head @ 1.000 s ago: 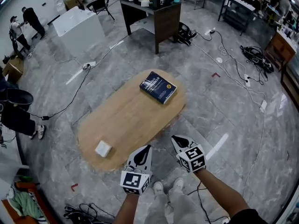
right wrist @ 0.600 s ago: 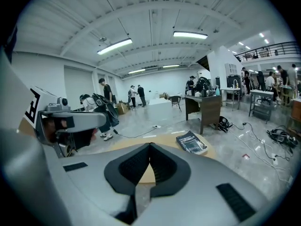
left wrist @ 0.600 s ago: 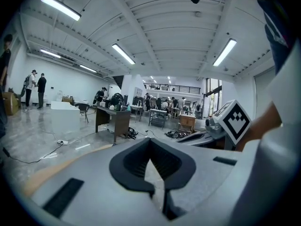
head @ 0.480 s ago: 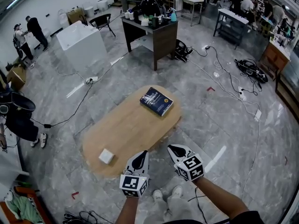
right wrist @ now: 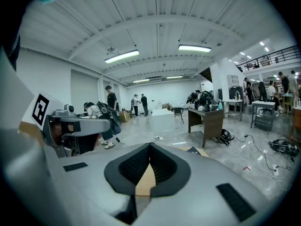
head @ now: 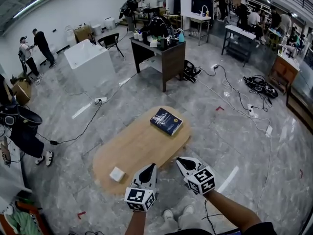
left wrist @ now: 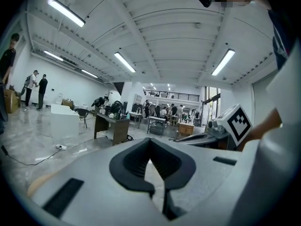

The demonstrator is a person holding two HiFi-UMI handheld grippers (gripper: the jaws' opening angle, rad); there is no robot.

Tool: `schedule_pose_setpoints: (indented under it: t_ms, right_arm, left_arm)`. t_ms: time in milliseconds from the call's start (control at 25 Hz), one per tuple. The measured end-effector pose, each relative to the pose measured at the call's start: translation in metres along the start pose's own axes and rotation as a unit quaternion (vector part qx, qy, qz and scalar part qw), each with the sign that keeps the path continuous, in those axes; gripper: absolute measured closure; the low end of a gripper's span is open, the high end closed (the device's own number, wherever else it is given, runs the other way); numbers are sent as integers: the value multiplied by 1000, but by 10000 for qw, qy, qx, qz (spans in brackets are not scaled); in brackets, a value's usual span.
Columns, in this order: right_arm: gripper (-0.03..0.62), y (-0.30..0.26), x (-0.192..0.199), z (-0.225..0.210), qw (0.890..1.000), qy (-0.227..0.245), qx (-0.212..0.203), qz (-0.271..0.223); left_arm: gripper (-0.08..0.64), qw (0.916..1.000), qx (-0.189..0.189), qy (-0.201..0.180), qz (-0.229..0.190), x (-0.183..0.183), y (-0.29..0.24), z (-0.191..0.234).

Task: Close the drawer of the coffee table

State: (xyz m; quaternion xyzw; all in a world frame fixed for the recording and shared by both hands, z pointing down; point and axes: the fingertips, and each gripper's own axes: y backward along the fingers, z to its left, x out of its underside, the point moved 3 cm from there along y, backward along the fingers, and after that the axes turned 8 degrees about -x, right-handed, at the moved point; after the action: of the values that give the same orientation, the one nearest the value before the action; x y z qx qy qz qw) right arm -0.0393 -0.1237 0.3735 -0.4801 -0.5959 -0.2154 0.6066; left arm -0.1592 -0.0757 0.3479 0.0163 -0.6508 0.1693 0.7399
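Observation:
The oval wooden coffee table [head: 142, 151] stands on the grey floor below me, with a dark blue book [head: 167, 121] at its far end and a small white box [head: 117, 174] near its left end. No drawer shows from this angle. My left gripper [head: 150, 168] and right gripper [head: 182, 160] hover side by side at the table's near edge, both shut and holding nothing. In the left gripper view the left gripper [left wrist: 150, 147] points out over the room. In the right gripper view the right gripper [right wrist: 150, 147] frames a strip of the tabletop [right wrist: 146, 180].
A dark desk [head: 159, 53] loaded with items and a white block [head: 88, 62] stand beyond the table. Cables [head: 234, 102] run across the floor at right. People stand at the far left [head: 39, 45], and one stands close by at the left edge [head: 19, 126].
The head view has lifted and pulled back, so the table looks smaller and more of the room shows. Both grippers stay shut near the table's near edge.

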Motion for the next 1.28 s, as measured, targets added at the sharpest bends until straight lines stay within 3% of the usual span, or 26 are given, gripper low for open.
schedule_pose_setpoints:
  t_ms: [320, 640, 1000, 1280]
  right_arm:
    - [580, 3, -36, 28, 9992, 176, -92, -340]
    - [580, 2, -68, 47, 9973, 322, -204, -634]
    - [580, 5, -105, 65, 9929, 522, -356, -1007]
    - [580, 28, -108, 67, 9916, 523, -361, -1124]
  left_arm:
    - [558, 9973, 484, -535, -138, -32, 17, -7]
    - [558, 9958, 678, -539, -301, -55, 33, -14]
    - [558, 9911, 692, -736, -871, -89, 47, -19]
    - [558, 9905, 671, -663, -1003, -100, 56, -35]
